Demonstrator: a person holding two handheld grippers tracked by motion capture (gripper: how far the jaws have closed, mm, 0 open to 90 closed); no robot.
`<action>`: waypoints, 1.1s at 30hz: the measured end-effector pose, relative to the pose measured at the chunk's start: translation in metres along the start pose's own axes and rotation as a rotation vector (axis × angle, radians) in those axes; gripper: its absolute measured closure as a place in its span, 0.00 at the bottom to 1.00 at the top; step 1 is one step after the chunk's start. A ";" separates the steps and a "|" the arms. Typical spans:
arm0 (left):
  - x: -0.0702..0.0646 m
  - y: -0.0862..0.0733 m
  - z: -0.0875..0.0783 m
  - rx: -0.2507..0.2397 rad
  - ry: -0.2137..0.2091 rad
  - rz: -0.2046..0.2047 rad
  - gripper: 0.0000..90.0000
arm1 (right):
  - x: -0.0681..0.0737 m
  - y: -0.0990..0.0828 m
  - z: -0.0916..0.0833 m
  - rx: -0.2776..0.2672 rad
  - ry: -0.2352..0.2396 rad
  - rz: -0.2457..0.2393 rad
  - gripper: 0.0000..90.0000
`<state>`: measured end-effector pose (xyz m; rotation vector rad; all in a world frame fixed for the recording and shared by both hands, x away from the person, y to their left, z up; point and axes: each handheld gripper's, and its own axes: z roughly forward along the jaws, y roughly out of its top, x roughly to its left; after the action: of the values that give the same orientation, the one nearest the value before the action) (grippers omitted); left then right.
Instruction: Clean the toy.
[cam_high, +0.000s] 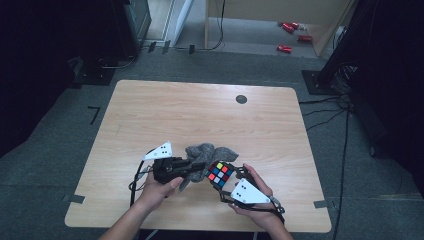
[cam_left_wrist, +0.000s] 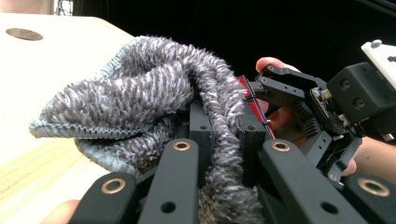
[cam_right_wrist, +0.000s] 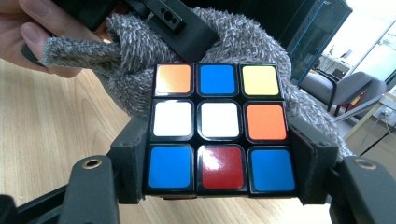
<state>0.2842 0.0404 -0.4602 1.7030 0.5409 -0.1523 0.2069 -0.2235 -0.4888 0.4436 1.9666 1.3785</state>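
My left gripper (cam_high: 192, 167) (cam_left_wrist: 224, 126) is shut on a fuzzy grey cloth (cam_high: 205, 151) (cam_left_wrist: 154, 88), which bunches up over its jaws. My right gripper (cam_high: 222, 177) (cam_right_wrist: 223, 158) is shut on a Rubik's cube (cam_high: 219, 173) (cam_right_wrist: 219, 126), its jaws pressing the cube's two sides. The face towards the camera shows blue, white, orange, yellow and red tiles. The cloth (cam_right_wrist: 252, 42) lies against the far side of the cube. In the left gripper view a thin red edge of the cube (cam_left_wrist: 256, 106) shows beside the cloth, with the right gripper (cam_left_wrist: 317, 107) behind it.
Both hands hover over the near middle of the wooden table (cam_high: 200, 115). A round black grommet (cam_high: 241, 99) sits near its far edge. Cables (cam_high: 345, 130) run across the floor at the right, and red objects (cam_high: 290, 30) lie on the floor beyond.
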 end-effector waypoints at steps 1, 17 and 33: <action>-0.003 0.001 0.000 -0.009 -0.017 0.003 0.92 | 0.000 0.000 0.001 -0.003 0.001 0.003 0.39; -0.006 0.004 0.000 -0.022 -0.079 -0.003 0.92 | 0.001 -0.001 0.002 0.004 -0.001 -0.002 0.39; -0.007 0.003 0.000 -0.022 -0.071 -0.005 0.92 | 0.000 -0.001 0.001 -0.002 -0.006 0.005 0.39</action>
<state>0.2790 0.0386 -0.4544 1.6685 0.4925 -0.2094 0.2076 -0.2230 -0.4895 0.4518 1.9605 1.3809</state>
